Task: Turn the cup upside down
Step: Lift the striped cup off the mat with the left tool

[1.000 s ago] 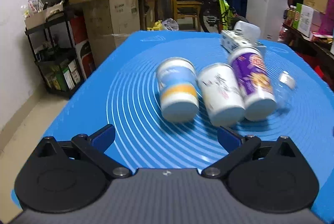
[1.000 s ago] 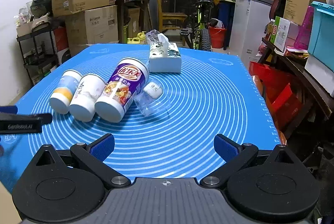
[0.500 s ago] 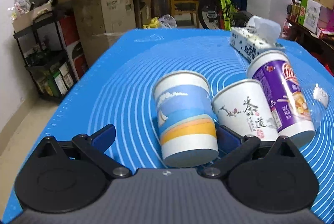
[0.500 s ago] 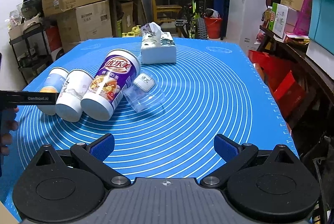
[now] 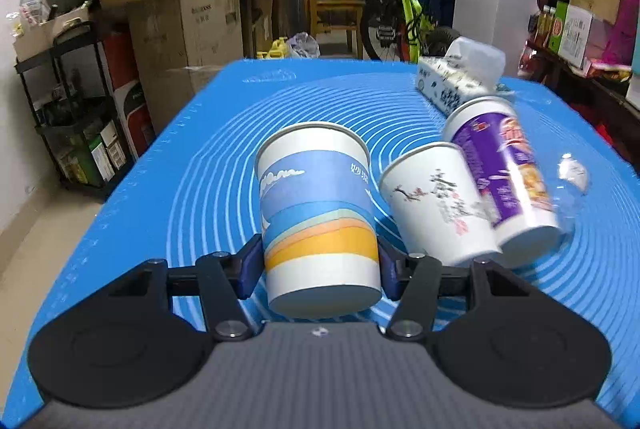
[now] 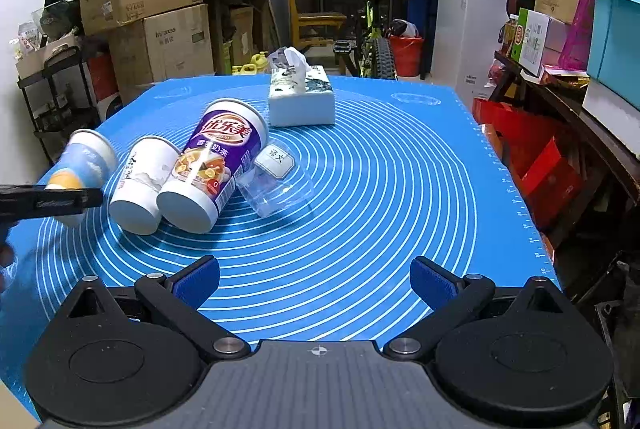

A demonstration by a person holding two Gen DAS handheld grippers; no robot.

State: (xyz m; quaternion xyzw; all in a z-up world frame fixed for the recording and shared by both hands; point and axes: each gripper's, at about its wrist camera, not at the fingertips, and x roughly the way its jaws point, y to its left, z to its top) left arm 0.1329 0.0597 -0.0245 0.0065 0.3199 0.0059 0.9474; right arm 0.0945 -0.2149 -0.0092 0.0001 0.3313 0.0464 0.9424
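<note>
Two blue pads of the left gripper (image 5: 320, 269) press on opposite sides of the blue-and-orange paper cup (image 5: 318, 217), pinching it low on its body near the closed base. The cup sits between the jaws with its base toward the camera and its open rim tipped away and upward. In the right wrist view the same cup (image 6: 82, 165) shows at the left edge of the blue silicone mat (image 6: 400, 189), with the dark bar of the left gripper (image 6: 52, 203) crossing its lower part; whether it touches the mat there I cannot tell.

Just beside it, toward the mat's middle, lie three more cups on their sides: a white ink-painted paper cup (image 5: 436, 205), a purple milk-tea cup (image 5: 504, 173) touching it, and a clear plastic cup (image 6: 276, 181) against the purple one. A tissue box (image 6: 301, 101) stands near the far edge of the mat.

The right gripper (image 6: 316, 281) hangs over the near edge of the mat, its blue-padded jaws spread wide with nothing between them, well apart from the cups
</note>
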